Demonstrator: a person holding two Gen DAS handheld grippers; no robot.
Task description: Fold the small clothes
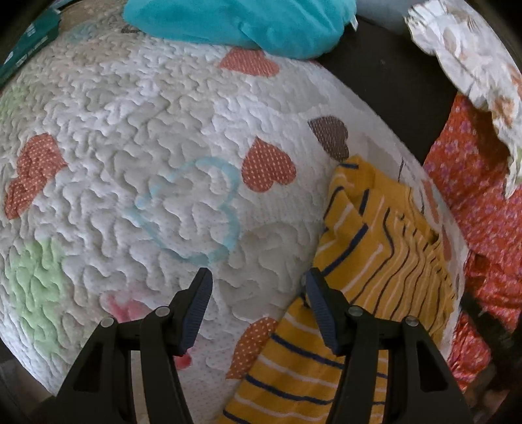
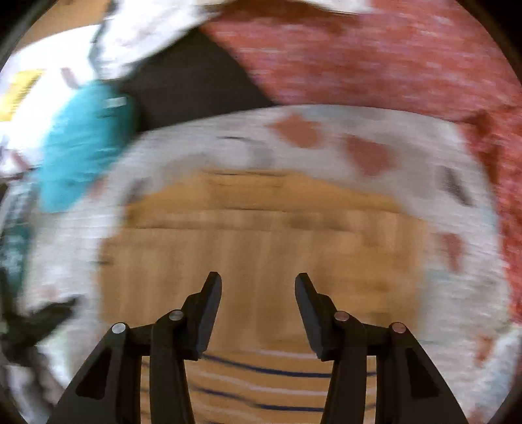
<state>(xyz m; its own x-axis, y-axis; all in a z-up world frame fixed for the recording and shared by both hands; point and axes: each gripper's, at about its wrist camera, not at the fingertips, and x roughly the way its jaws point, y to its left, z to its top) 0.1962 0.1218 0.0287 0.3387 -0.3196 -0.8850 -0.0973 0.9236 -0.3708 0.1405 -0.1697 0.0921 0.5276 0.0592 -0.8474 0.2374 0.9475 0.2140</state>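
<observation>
Striped garment (image 1: 368,261) on quilt (image 1: 130,163), at its right edge; second garment (image 1: 248,22) on quilt's far edge; patterned cloth (image 1: 476,195) right of quilt, beyond striped garment.

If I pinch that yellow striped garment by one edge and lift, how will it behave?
Likely floppy: the yellow striped garment already lies in soft folds and creases on the quilted mat, so it should drape and unfold. Probably light, being thin knit. The textured quilt may drag on it if pushed.
</observation>
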